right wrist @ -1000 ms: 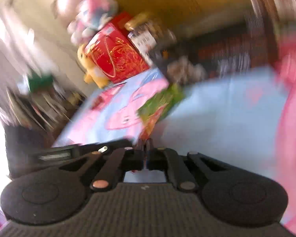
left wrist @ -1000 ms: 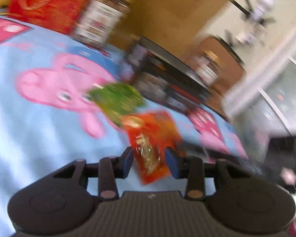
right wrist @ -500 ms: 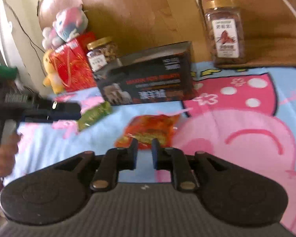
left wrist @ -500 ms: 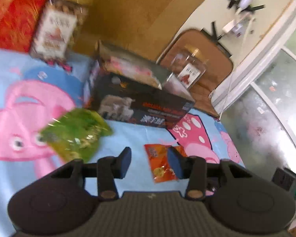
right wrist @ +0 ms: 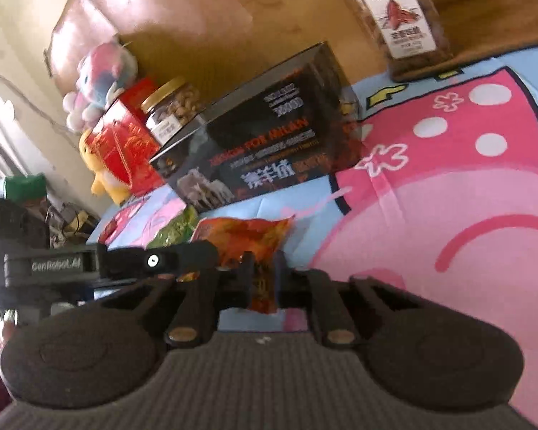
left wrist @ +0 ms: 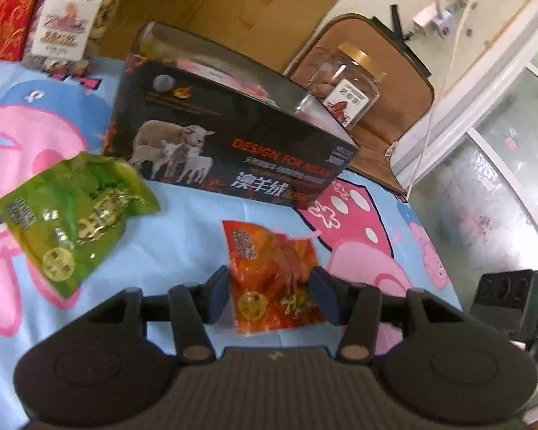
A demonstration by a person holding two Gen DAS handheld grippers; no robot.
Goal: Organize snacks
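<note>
An orange snack packet [left wrist: 274, 276] lies flat on the pink and blue cartoon sheet [left wrist: 183, 229]. My left gripper [left wrist: 269, 292] is open, its two fingers on either side of the packet's near half. A green snack packet [left wrist: 75, 211] lies to the left. In the right wrist view the orange packet [right wrist: 247, 240] shows too, and my right gripper [right wrist: 263, 279] has its fingers a small gap apart around the packet's near edge. The left gripper's body [right wrist: 89, 265] reaches in from the left. An open black box [left wrist: 226, 136] with sheep printed on it stands behind the packets.
A nut jar [left wrist: 71, 18] and a red gift bag [left wrist: 7, 7] stand at the back left. Another jar [left wrist: 348, 89] stands behind the box at the right. Plush toys [right wrist: 100, 71] sit by the brown headboard [right wrist: 197, 28]. The bed's edge runs along the right.
Both grippers have closed in on the orange packet. My left fingers now straddle it. My right gripper dropped lower and its fingers now sit around the packet's edge.
</note>
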